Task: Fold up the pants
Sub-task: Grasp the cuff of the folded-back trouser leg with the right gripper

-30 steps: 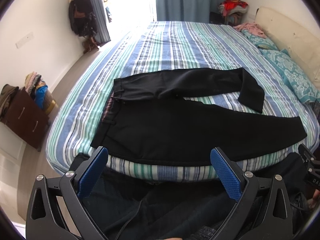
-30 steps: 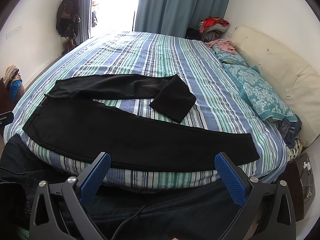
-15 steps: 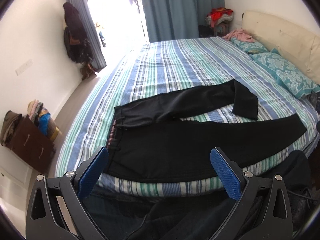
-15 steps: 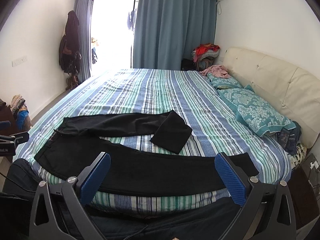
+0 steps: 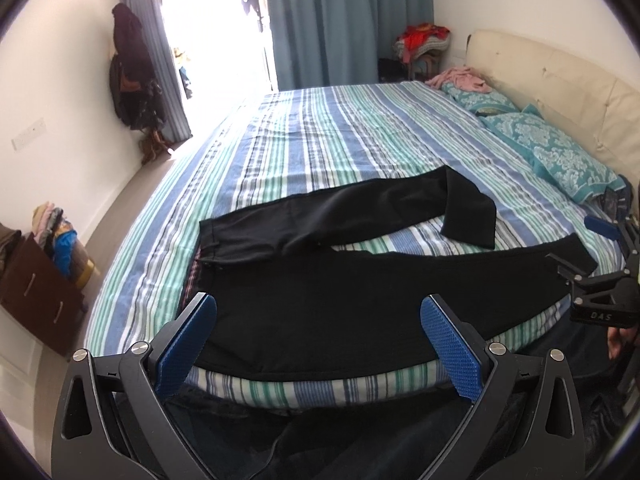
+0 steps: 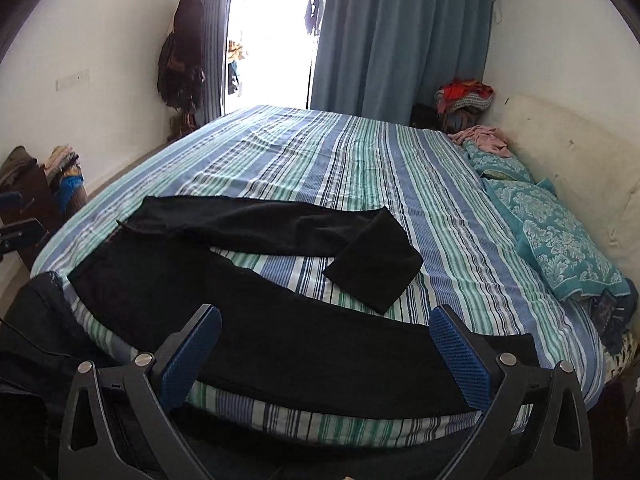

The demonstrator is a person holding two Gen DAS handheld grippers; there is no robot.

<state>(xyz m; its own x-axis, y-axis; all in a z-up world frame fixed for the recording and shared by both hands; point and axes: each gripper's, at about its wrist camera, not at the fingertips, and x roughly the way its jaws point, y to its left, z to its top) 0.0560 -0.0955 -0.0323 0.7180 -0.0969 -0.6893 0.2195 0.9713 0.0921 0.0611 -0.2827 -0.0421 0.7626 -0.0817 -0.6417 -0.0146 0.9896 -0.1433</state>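
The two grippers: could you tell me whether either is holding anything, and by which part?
Nothing is held. The left gripper and right gripper are both open, short of the black pants on the bed.

Both hand-held grippers are held level with their blue-padded jaws spread wide and empty, the left hand-held gripper (image 5: 318,346) pointing forward while the right hand-held gripper (image 6: 325,354) stays alongside, also visible from the left camera (image 5: 600,264).

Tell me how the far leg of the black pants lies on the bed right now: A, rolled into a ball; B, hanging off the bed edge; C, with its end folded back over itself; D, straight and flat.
C: the far leg of the pants has its cuff end doubled back at an angle on the striped bed.
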